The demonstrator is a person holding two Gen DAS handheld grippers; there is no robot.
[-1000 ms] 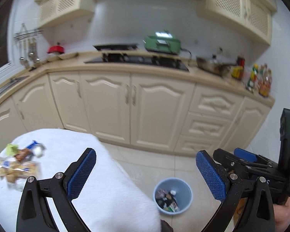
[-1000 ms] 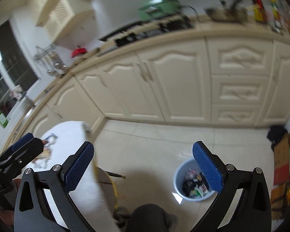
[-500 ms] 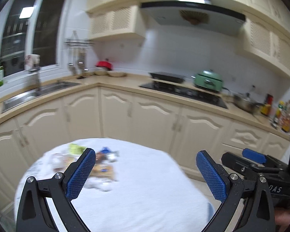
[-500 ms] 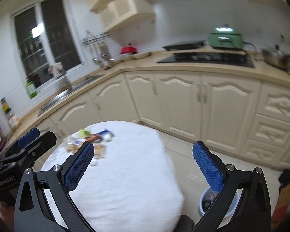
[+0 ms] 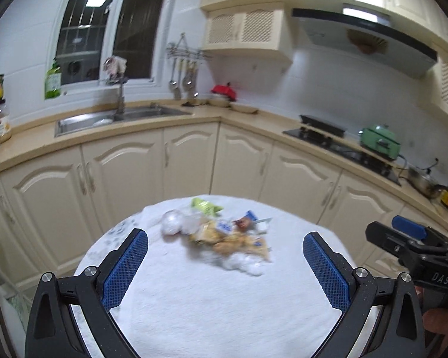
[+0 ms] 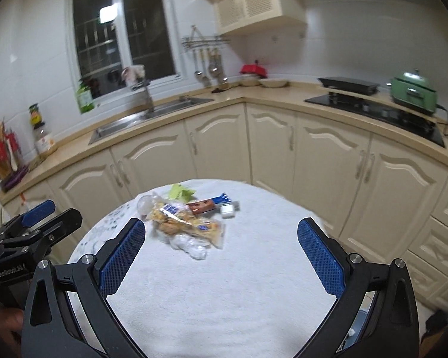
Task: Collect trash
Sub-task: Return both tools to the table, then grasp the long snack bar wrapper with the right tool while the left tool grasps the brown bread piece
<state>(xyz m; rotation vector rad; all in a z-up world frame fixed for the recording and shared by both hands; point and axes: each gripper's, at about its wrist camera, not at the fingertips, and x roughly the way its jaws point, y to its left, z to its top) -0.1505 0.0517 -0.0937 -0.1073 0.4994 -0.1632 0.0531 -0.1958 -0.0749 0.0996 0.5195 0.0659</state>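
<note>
- The left gripper [image 5: 225, 271] has its two blue-padded fingers [image 5: 124, 270] spread wide apart, holding nothing and touching nothing; it hovers over the near part of a round table [image 5: 209, 313] covered in a white cloth.
- The right gripper [image 6: 221, 258] is likewise spread wide and empty, hovering over the near edge of the same table; its blue pads [image 6: 319, 258] are clear of the cloth.
- A small heap of trash [image 5: 221, 232] lies on the far half of the table, ahead of both grippers and apart from them, roughly centred between the fingers in each view.
- In the right wrist view the heap is sharper: a clear snack bag [image 6: 185, 223] with yellowish pieces inside, a crumpled clear plastic wrap [image 6: 191, 246] at its near side, a brown and blue wrapper [image 6: 207, 204] behind it, a small white piece [image 6: 227, 211] to the right, and a green wrapper [image 6: 180, 192] nearest the table's far edge.
- The print on the wrappers is too blurred to read.
- The body of the right gripper, seen from the left wrist view, carries the letters "DAS"; the left gripper's body, seen from the right wrist view, bears small white lettering that I cannot read with certainty.
- Behind the table run cream kitchen cabinets [image 6: 328, 155] under a beige counter, with a steel sink [image 5: 116, 117] and a green cooking pot [image 6: 413, 91].
</note>
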